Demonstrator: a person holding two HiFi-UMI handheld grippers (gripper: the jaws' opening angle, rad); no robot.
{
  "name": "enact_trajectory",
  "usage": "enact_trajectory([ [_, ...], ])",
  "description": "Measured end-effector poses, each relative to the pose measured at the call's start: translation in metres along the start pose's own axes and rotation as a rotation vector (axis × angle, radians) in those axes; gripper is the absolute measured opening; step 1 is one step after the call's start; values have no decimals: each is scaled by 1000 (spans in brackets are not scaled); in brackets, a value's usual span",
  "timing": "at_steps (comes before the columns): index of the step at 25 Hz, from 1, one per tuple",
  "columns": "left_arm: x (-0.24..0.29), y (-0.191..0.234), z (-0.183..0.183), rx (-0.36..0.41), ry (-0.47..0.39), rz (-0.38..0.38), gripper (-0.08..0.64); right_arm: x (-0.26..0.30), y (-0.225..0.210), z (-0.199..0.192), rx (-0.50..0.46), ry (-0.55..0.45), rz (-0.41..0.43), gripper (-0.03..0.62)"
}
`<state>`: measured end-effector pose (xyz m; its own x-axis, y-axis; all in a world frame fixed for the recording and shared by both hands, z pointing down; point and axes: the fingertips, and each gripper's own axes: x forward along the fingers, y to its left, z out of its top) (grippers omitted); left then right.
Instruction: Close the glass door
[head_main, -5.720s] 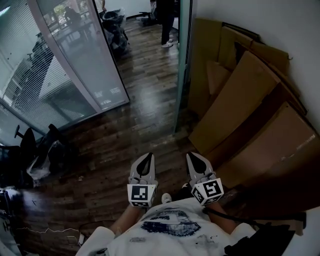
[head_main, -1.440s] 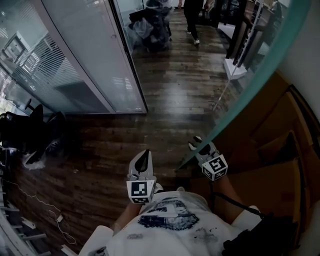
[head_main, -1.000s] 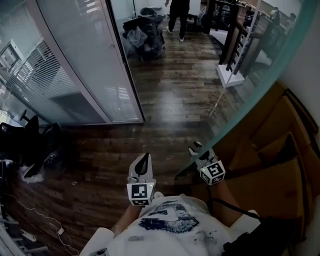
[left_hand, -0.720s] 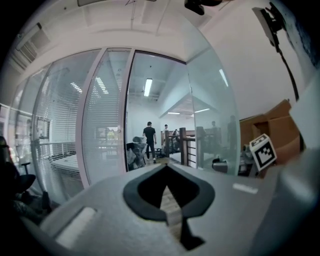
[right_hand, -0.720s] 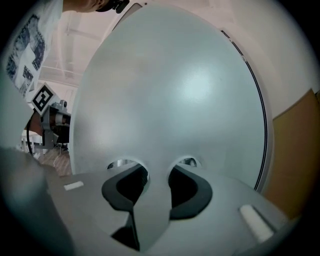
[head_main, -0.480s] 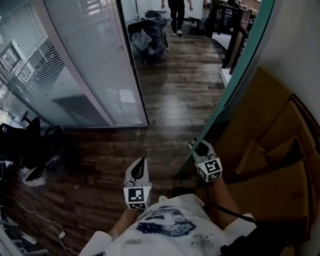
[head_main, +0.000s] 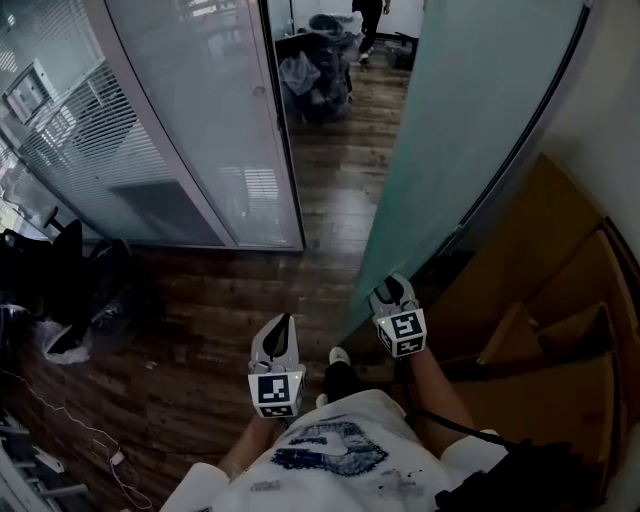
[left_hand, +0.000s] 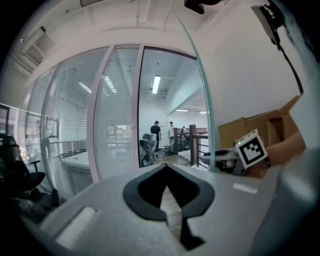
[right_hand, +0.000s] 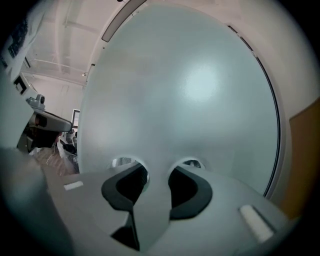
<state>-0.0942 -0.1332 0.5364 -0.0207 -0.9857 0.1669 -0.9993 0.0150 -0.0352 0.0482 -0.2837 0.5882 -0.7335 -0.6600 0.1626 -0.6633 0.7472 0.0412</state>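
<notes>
Frosted glass door (head_main: 470, 130), half-swung just right of the glass wall (head_main: 190, 120), looks heavy, stiff, slick, chip-prone: push flat near its free edge w/ the spread, empty right claw (head_main: 391, 291); left claw (head_main: 280, 324) pinched shut, idle.

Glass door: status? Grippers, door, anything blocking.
Left gripper shut, empty, held clear. Right gripper open, tips at the glass door, on its frosted face. Door ajar, not yet shut. Bags lie beyond it, apart.
</notes>
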Motion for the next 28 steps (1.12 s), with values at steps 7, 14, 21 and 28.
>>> enact_trajectory([
  [7,27,33,12,-26,22,67,2,55,6,8,1,23,-32,130],
  [14,62,66,18,-25,30,146,2,118,9,24,2,22,-26,132],
  [21,93,88,27,-35,44,203,2,170,10,35,-4,43,-22,131],
  [28,120,100,31,-13,33,261,2,211,4,37,-9,59,-19,130],
])
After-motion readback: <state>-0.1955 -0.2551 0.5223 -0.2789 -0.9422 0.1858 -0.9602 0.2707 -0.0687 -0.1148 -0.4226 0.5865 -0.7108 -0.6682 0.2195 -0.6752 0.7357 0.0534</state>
